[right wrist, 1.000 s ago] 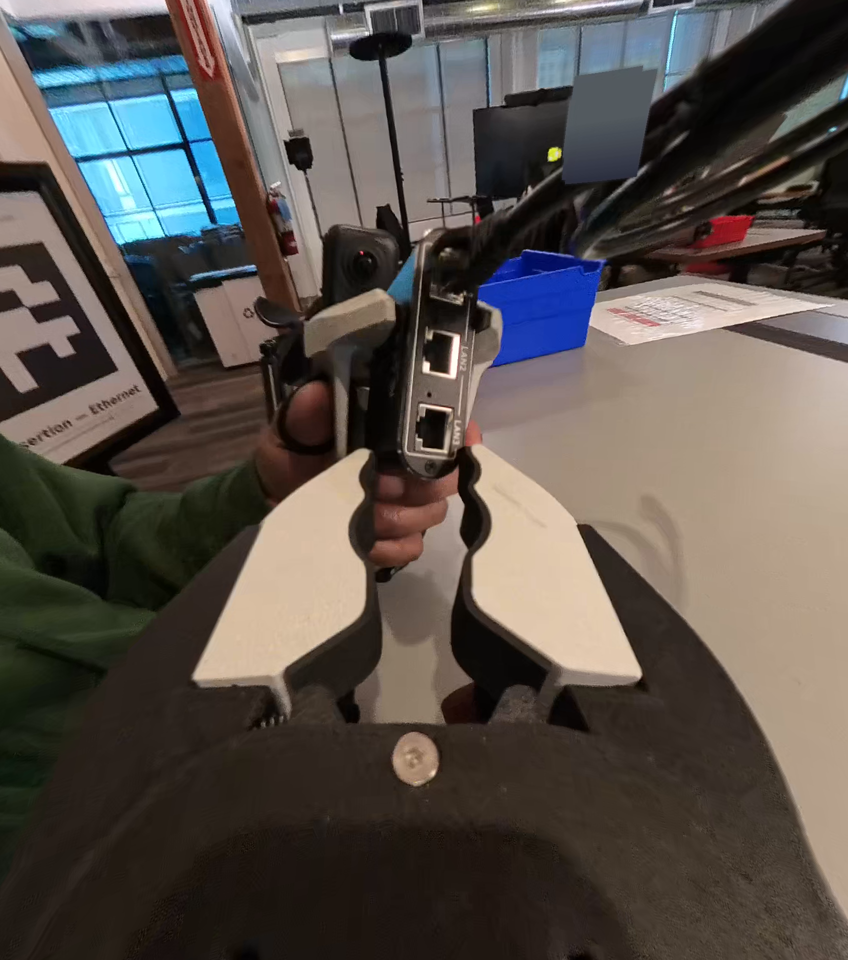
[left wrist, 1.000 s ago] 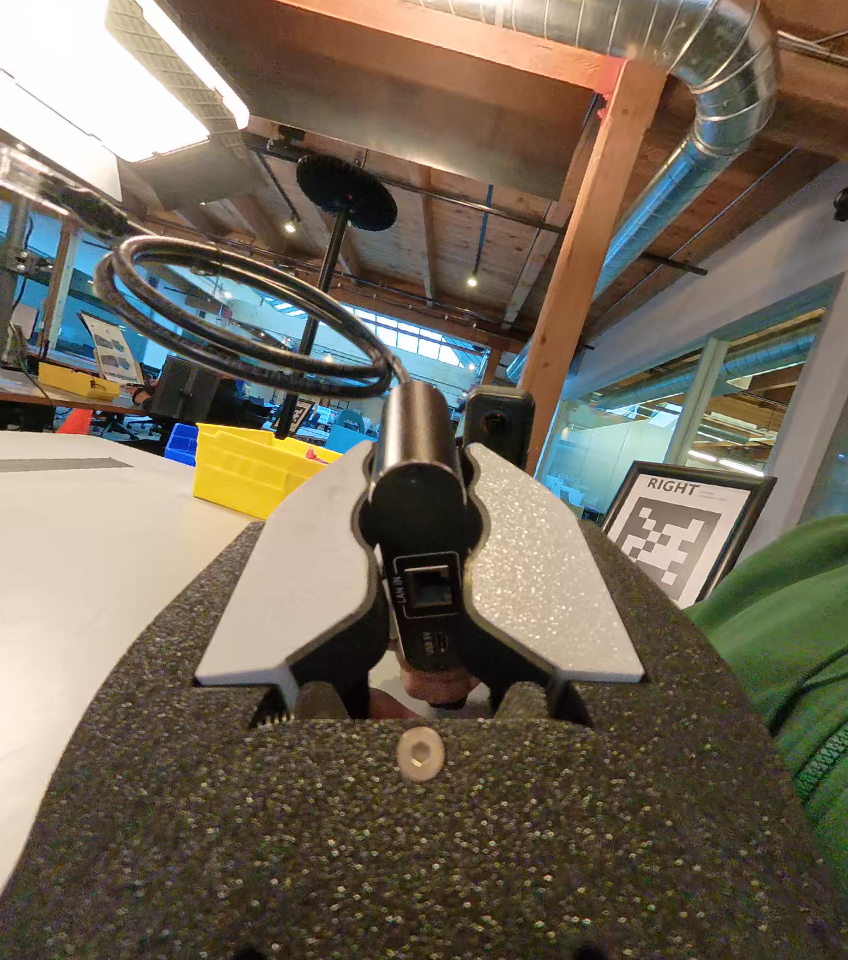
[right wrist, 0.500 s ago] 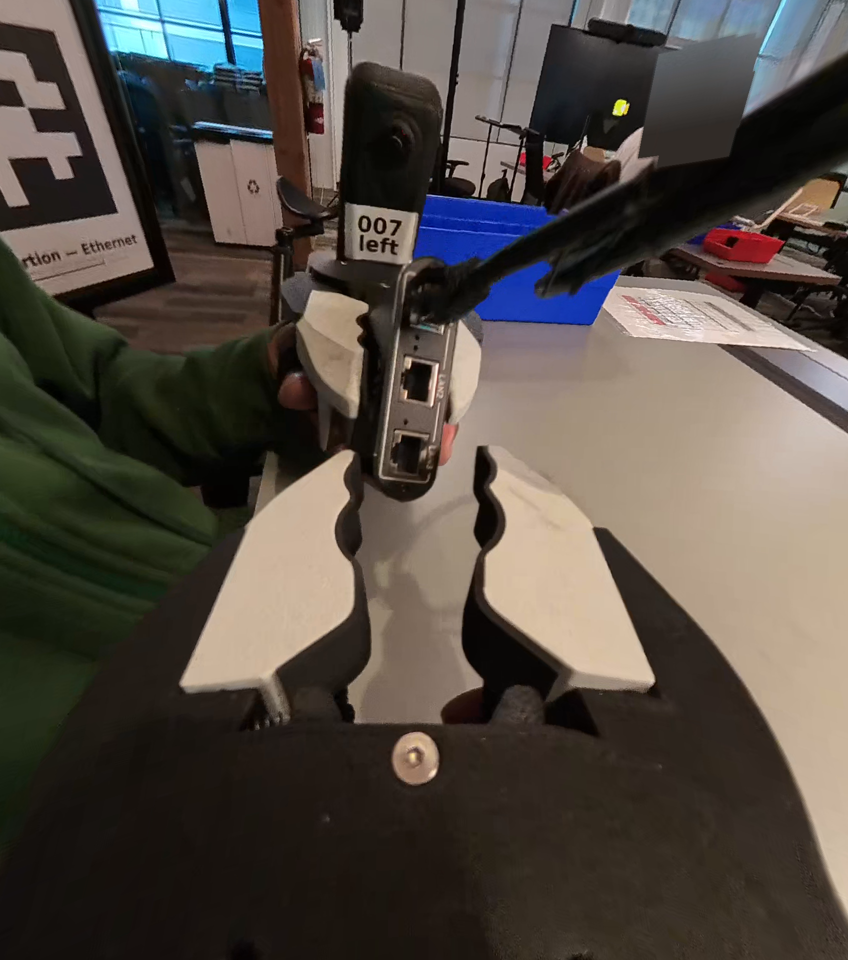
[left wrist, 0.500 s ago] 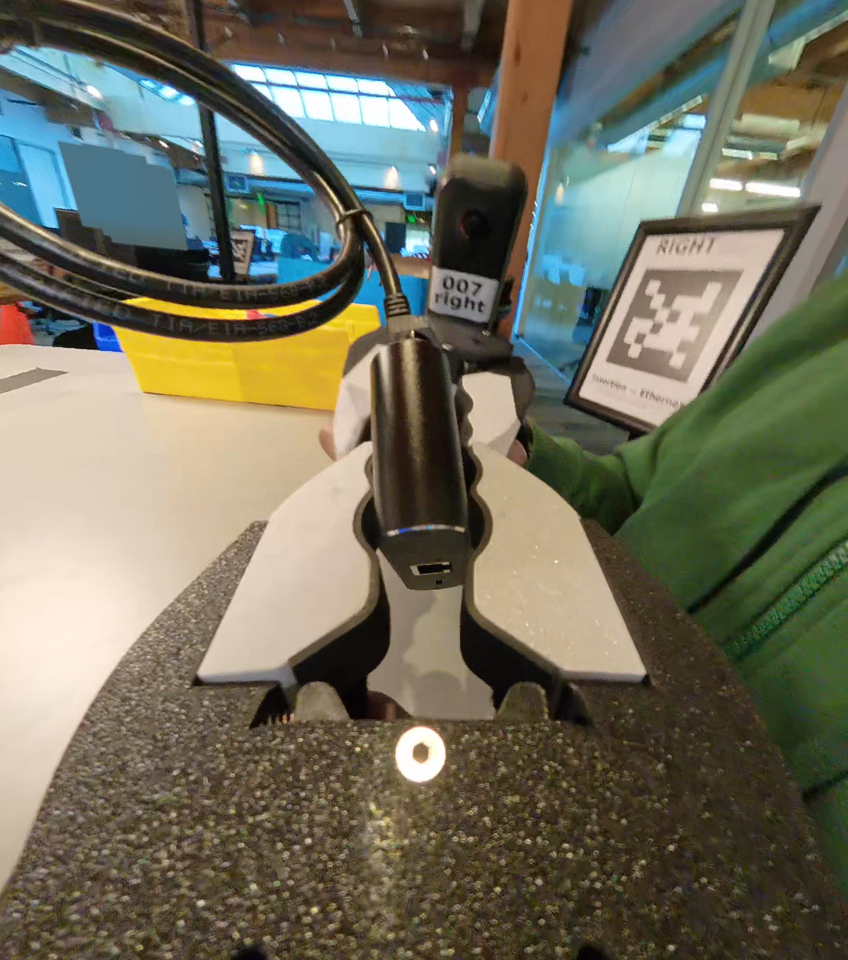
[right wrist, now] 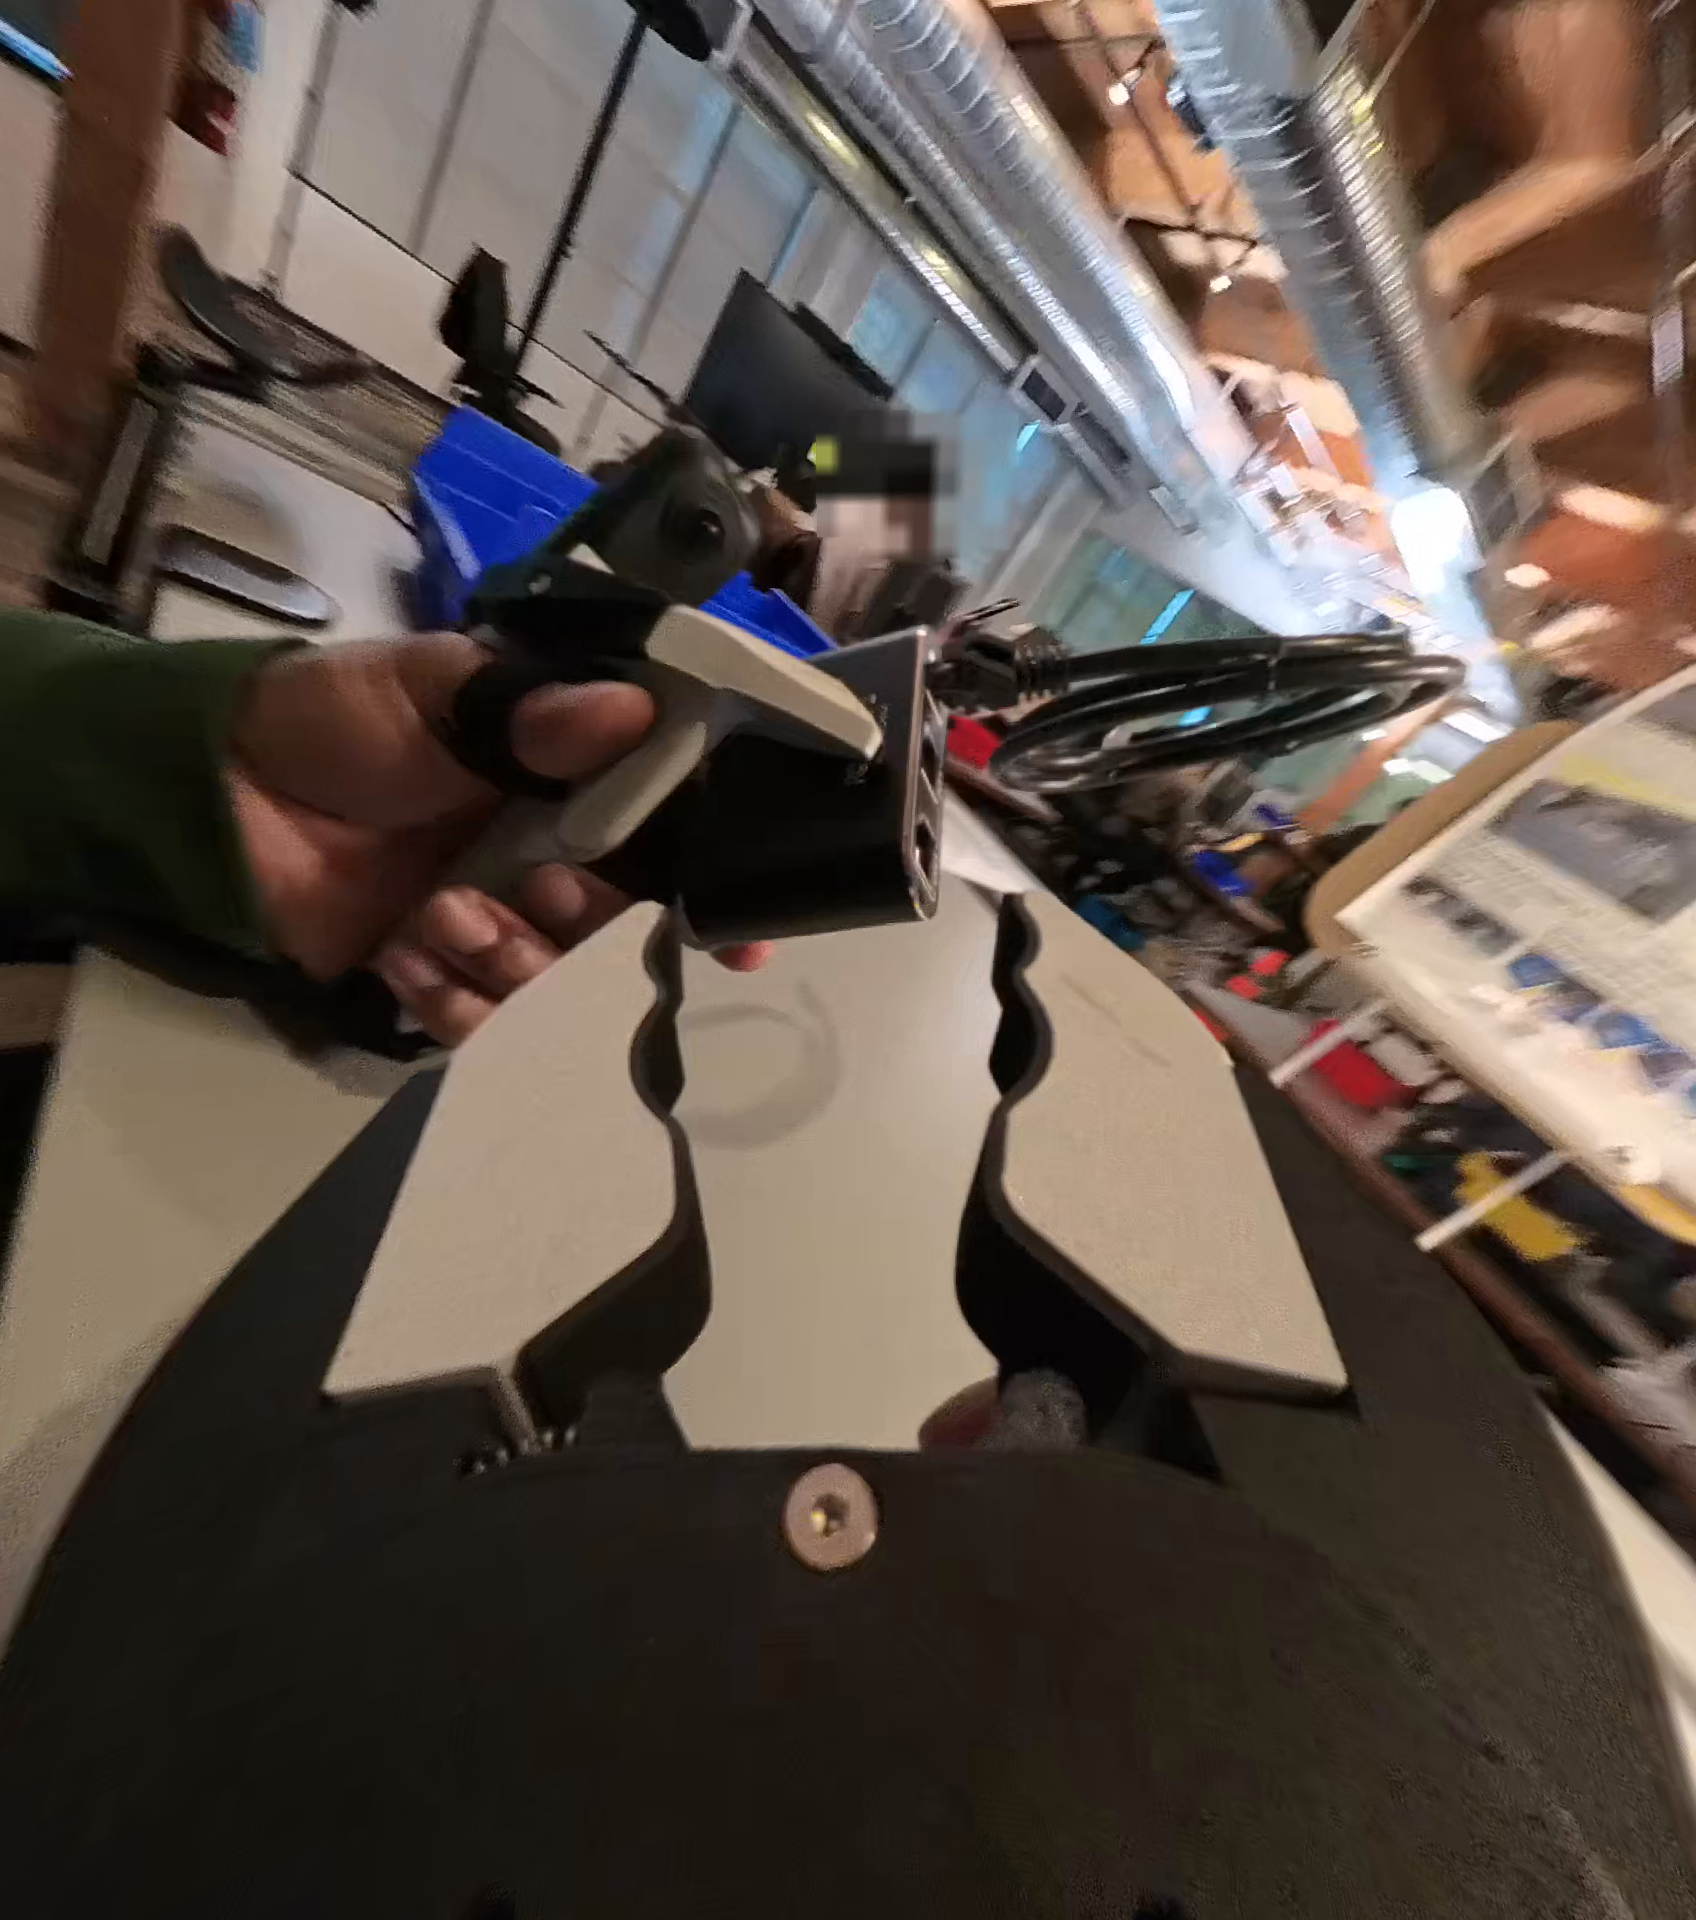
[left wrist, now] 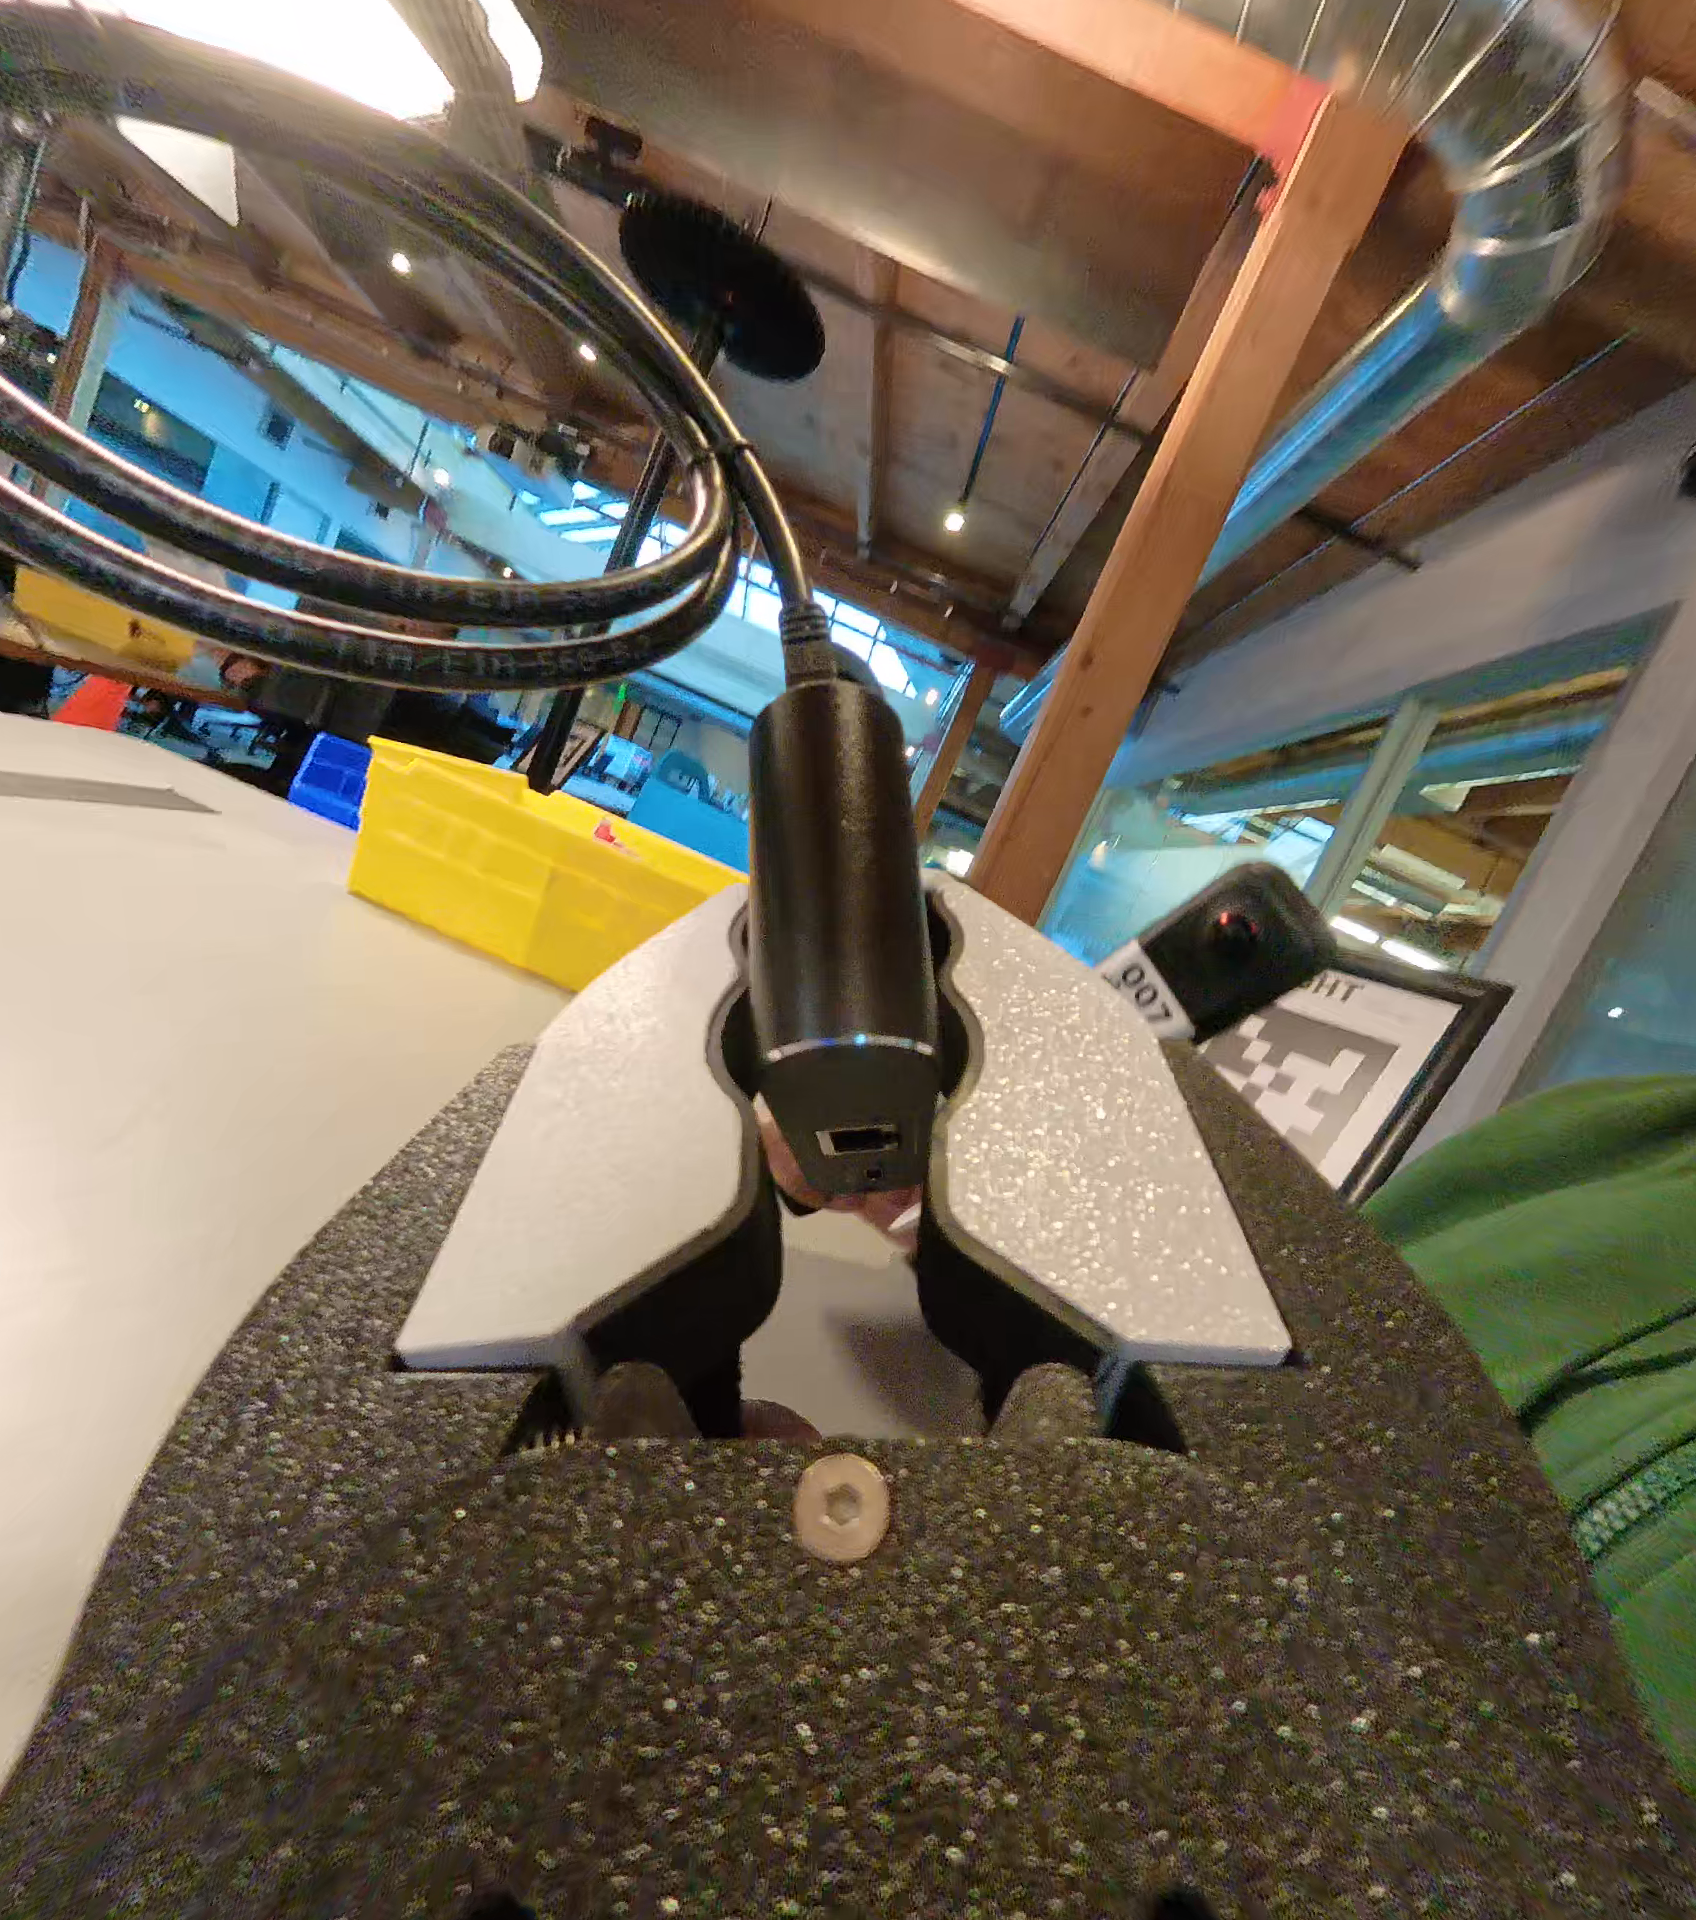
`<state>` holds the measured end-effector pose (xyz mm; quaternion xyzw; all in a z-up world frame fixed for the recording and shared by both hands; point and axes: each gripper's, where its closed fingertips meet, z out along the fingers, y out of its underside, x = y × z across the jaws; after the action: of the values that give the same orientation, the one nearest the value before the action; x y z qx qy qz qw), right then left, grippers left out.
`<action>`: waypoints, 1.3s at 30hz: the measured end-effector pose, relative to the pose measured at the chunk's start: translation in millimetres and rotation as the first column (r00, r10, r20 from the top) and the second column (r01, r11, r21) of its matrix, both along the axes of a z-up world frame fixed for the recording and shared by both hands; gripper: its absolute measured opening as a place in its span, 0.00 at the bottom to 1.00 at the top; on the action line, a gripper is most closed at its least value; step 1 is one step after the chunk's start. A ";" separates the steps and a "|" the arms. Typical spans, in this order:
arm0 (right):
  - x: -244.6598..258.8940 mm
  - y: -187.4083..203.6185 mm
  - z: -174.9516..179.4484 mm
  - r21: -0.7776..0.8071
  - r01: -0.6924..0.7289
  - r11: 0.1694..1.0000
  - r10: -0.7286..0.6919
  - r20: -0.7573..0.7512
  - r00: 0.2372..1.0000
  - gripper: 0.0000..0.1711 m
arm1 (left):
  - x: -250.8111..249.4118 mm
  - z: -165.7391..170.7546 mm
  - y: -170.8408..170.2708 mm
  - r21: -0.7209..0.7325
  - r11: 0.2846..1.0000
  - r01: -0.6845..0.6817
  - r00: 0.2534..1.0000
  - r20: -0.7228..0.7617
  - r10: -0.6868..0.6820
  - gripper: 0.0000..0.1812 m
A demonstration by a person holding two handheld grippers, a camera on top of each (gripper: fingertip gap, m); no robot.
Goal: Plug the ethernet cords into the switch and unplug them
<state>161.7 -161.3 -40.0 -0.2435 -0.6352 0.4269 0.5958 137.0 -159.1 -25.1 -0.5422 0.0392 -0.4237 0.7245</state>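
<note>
We hold the small black box-shaped switch (left wrist: 839,966) up above the big grey surface (left wrist: 148,1039), pinched in our left tongs (left wrist: 842,1029). One black looped ethernet cord (right wrist: 1218,696) is plugged in. Our right tongs (right wrist: 833,997) are spread and empty, so unplugging comes next, we think.

Right tool (right wrist: 839,940): fingers spread wide, nothing between them, hanging over the grey tabletop (right wrist: 200,1122).
Left tool (right wrist: 719,717): gripped by a hand (right wrist: 387,790), clamped on the black switch (right wrist: 823,821).
Cord (right wrist: 1208,696): black, looped, plugged into the switch's top port.
Background: blue bin (right wrist: 501,520), blurred.
</note>
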 end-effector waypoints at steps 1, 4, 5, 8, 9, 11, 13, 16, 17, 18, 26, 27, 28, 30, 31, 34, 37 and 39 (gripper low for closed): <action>-1.8 0.9 -0.1 0.044 0.039 0.998 -0.038 -0.023 0.999 0.36 | 1.1 2.4 -0.5 0.016 1.000 0.004 1.000 0.022 -0.004 0.15; -7.6 0.2 -7.4 0.167 0.116 0.979 -0.110 -0.045 0.993 0.42 | 7.0 4.5 1.3 0.047 0.999 0.011 0.996 0.084 -0.015 0.15; -10.0 0.4 -10.4 0.201 0.137 0.970 -0.131 -0.045 0.990 0.43 | 11.1 2.0 3.3 0.043 0.999 0.017 0.995 0.094 -0.021 0.15; -14.2 5.0 -17.0 0.277 0.193 0.941 -0.186 -0.053 0.981 0.36 | 26.4 -4.5 8.1 0.007 0.998 0.058 0.997 0.059 -0.058 0.15; -11.7 4.6 -16.3 0.303 0.193 0.933 -0.180 -0.070 0.981 0.35 | 29.8 -4.8 7.3 0.009 0.998 0.063 0.998 0.029 -0.063 0.15; -4.3 2.3 -13.5 0.309 0.153 0.939 -0.134 -0.083 0.988 0.35 | 38.8 -6.4 4.6 -0.001 0.995 0.098 0.995 -0.032 -0.098 0.16; 4.0 1.1 -14.0 0.324 0.096 0.941 -0.076 -0.073 0.994 0.35 | 48.3 -9.9 0.9 -0.026 0.990 0.141 0.983 -0.116 -0.143 0.17; 17.2 -7.7 -23.8 0.399 -0.022 0.917 0.038 -0.034 0.999 0.35 | 60.0 -19.5 -5.0 -0.092 0.978 0.186 0.944 -0.260 -0.204 0.22; 20.5 -12.1 -29.3 0.431 -0.058 0.901 0.072 -0.017 0.997 0.35 | 63.7 -23.0 -7.2 -0.114 0.973 0.203 0.928 -0.295 -0.228 0.21; 22.3 -15.5 -33.7 0.447 -0.082 0.891 0.092 -0.002 0.996 0.35 | 67.8 -27.3 -9.3 -0.143 0.964 0.225 0.912 -0.317 -0.260 0.21; 21.8 -25.1 -38.2 0.532 -0.057 0.845 0.097 -0.046 0.994 0.35 | 72.0 -42.9 -8.5 -0.267 0.933 0.241 0.891 -0.319 -0.321 0.24; 21.9 -25.4 -38.7 0.545 -0.050 0.837 0.095 -0.055 0.994 0.35 | 72.4 -44.6 -9.0 -0.279 0.930 0.241 0.889 -0.322 -0.327 0.25; 22.2 -25.4 -38.8 0.559 -0.040 0.828 0.092 -0.066 0.994 0.35 | 73.2 -46.7 -9.7 -0.294 0.924 0.244 0.884 -0.326 -0.337 0.26; 23.6 -26.1 -37.9 0.574 -0.032 0.818 0.097 -0.083 0.992 0.35 | 75.5 -49.4 -13.0 -0.309 0.915 0.259 0.870 -0.337 -0.360 0.27; 24.6 -26.8 -37.0 0.574 -0.032 0.818 0.103 -0.090 0.991 0.35 | 76.8 -49.6 -14.9 -0.311 0.911 0.271 0.864 -0.340 -0.372 0.27; 27.9 -30.3 -35.1 0.564 -0.058 0.824 0.135 -0.096 0.986 0.35 | 81.3 -49.5 -20.6 -0.315 0.892 0.325 0.845 -0.327 -0.424 0.27; 29.9 -37.5 -36.1 0.556 -0.096 0.826 0.173 -0.087 0.981 0.35 | 85.6 -51.4 -22.8 -0.331 0.871 0.364 0.825 -0.319 -0.466 0.30; 29.3 -41.8 -37.2 0.562 -0.105 0.821 0.185 -0.088 0.979 0.35 | 88.2 -53.7 -23.1 -0.347 0.861 0.372 0.815 -0.322 -0.482 0.30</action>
<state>191.0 -203.1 -77.2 0.0187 -0.7055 0.2843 0.6490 225.3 -182.1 -78.7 -0.6863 0.2495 -0.4590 0.5060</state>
